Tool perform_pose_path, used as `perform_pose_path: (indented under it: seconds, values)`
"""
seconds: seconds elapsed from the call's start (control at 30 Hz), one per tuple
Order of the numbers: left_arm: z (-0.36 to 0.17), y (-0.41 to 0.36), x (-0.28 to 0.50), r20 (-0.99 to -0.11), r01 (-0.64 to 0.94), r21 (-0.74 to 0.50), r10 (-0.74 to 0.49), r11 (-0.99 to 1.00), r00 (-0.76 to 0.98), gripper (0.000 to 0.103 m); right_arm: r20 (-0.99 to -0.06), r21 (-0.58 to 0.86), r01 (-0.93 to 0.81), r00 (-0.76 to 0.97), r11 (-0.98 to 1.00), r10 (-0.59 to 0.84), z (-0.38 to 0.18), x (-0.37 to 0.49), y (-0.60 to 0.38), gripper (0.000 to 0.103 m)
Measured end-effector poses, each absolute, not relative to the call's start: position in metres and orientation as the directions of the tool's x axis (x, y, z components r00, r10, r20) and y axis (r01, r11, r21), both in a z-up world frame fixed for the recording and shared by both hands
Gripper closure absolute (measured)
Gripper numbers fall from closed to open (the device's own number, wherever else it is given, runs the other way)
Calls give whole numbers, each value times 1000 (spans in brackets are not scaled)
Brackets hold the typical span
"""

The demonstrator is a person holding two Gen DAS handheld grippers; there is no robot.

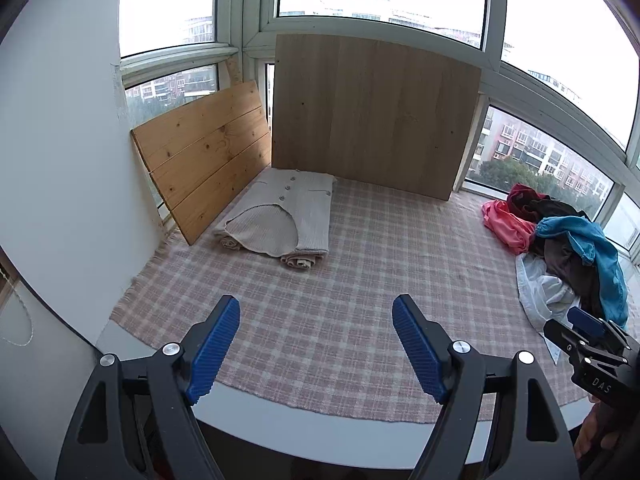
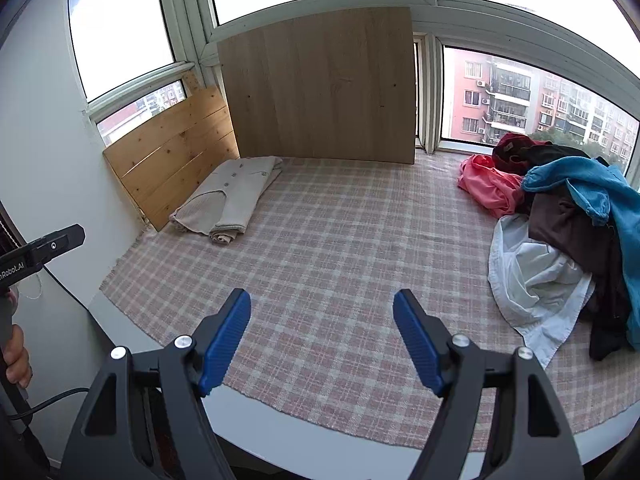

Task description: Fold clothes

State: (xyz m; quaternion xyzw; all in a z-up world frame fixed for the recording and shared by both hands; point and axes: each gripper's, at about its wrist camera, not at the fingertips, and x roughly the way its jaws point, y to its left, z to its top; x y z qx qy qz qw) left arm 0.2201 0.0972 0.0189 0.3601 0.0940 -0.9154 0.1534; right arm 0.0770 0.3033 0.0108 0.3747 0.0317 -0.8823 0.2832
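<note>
A folded beige knit cardigan (image 1: 280, 220) (image 2: 228, 196) with buttons lies at the far left of the checked cloth (image 1: 340, 280) (image 2: 320, 248), by the wooden boards. A heap of unfolded clothes (image 1: 560, 248) (image 2: 560, 220) sits at the right: pink, dark red, blue, brown and white pieces. My left gripper (image 1: 316, 312) hovers open over the cloth's near edge, nothing between its blue pads. My right gripper (image 2: 322, 308) is open and empty too, left of the white garment (image 2: 532, 284). In the left wrist view the right gripper shows at the right edge (image 1: 588, 332).
A slatted pine board (image 1: 204, 160) (image 2: 176, 152) and a larger plain board (image 1: 372, 116) (image 2: 324, 84) lean against the window frames behind the cloth. A white wall (image 1: 60, 140) bounds the left side. A hand (image 2: 16, 356) and cable appear at the left edge of the right wrist view.
</note>
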Motion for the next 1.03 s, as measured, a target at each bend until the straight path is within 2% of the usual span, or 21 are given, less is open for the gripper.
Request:
perform_pose_path:
  seconds: [0.57, 1.03]
  values:
    - [18, 108, 214, -706, 332, -57, -197, -941, -680, 26, -689, 168, 514, -549, -841, -473, 3, 72, 309, 30]
    - [30, 120, 211, -667, 286, -4, -211, -958, -715, 26, -696, 170, 501, -549, -849, -463, 0, 66, 311, 30]
